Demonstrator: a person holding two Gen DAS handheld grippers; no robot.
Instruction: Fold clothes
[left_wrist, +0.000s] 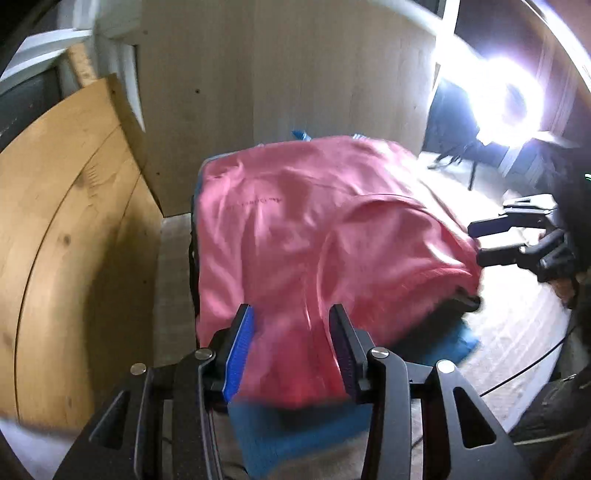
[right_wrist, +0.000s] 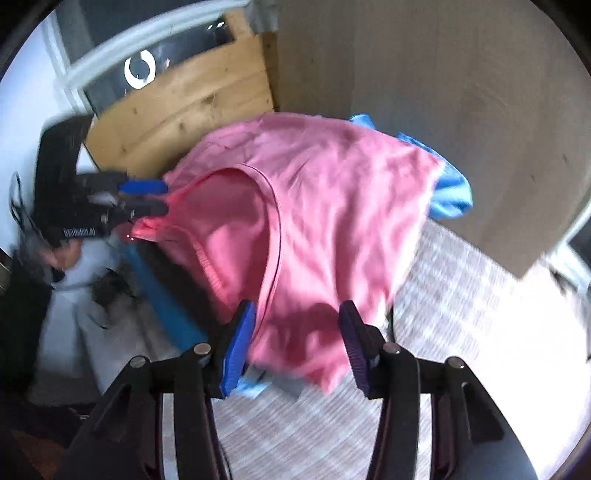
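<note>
I am looking along my left claw (left_wrist: 291, 349) and its two fingers are standing wide apart, with the near hem of the pink T-shirt (left_wrist: 295, 221) lying in the gap between them; neither pad is pressing on the cloth, so it is gripping nothing. The T-shirt is lying spread over a stack of other clothes, and a teal-blue garment (left_wrist: 295, 424) is showing from underneath its near edge, on a pale woven surface (left_wrist: 517, 332) that I cannot identify for certain. In the right wrist view my right claw (right_wrist: 297, 341) is likewise standing wide open, the pink T-shirt (right_wrist: 332, 206) draping down between its blue pad (right_wrist: 236, 350) and the darker one without being pinched. A light blue garment (right_wrist: 450, 192) is sticking out from beneath the far side of the shirt. The neckline of the shirt (right_wrist: 266, 192) is facing up and curving toward the left. From that same view I am seeing the left claw across the pile, its fingers sitting at the shirt's edge; whether they are touching it I cannot tell through the blur. A wooden board (left_wrist: 74, 221) is leaning just beside the pile, against a pale panel (left_wrist: 277, 74). A bright lamp (left_wrist: 498, 96) is glaring at the far right.
</note>
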